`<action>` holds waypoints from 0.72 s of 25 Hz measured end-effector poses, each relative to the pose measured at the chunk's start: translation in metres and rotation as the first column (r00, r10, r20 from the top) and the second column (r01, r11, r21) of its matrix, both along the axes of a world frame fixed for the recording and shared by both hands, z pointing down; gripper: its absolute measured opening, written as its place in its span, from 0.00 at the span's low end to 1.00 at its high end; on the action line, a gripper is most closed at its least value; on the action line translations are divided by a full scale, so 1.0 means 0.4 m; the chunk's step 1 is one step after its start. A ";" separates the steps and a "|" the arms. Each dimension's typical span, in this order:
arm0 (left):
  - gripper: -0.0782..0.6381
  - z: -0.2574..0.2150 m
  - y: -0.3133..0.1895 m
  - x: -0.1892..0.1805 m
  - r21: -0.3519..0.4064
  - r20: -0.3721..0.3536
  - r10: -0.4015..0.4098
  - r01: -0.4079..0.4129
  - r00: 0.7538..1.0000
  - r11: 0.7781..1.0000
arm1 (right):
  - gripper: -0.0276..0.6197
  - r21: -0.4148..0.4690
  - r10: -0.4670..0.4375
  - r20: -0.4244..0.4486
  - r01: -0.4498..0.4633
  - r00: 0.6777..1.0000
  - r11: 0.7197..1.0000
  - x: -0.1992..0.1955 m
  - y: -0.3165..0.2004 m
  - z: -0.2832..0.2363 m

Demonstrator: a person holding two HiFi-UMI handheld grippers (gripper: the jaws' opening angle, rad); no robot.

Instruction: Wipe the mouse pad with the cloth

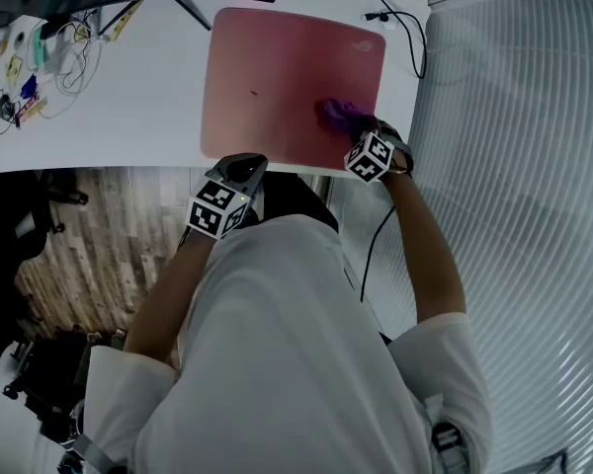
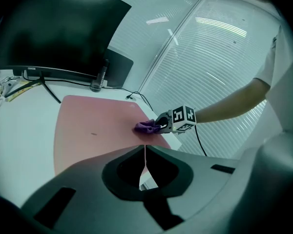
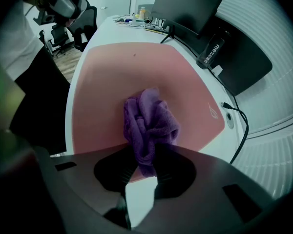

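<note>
Right now the cloth, a bunched purple rag, sits on the mouse pad near its right-hand near corner. My right gripper pinches the tail of it between the jaws, and the rest of the bundle lies pressed on the pink surface ahead of them. I judge the wiping to be under way rather than finished. The pad shows no wet or streaked track that would tell me which parts are done. A small dark speck sits toward the middle, well apart from the cloth, so that stretch and the far and left parts look left to cover. My left gripper has its jaws pressed together on nothing and hangs at the pad's near edge; I cannot tell whether it touches. The pad lies on the white tabletop, with a dark monitor behind it.
</note>
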State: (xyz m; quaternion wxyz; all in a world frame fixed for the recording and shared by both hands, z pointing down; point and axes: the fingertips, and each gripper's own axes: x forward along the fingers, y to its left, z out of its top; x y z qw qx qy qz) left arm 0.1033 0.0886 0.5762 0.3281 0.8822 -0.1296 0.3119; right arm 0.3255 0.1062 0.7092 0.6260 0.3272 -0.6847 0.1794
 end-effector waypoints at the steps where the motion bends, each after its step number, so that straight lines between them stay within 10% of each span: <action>1: 0.14 -0.001 0.001 -0.009 0.000 0.000 0.004 -0.004 1.000 1.000 | 0.20 -0.003 0.006 0.000 -0.006 1.000 1.000 -0.008 0.014 0.000; 18: 0.14 0.004 0.033 -0.133 0.018 -0.004 0.049 -0.049 0.999 0.999 | 0.20 -0.038 0.105 -0.018 -0.106 0.994 0.994 -0.088 0.188 0.006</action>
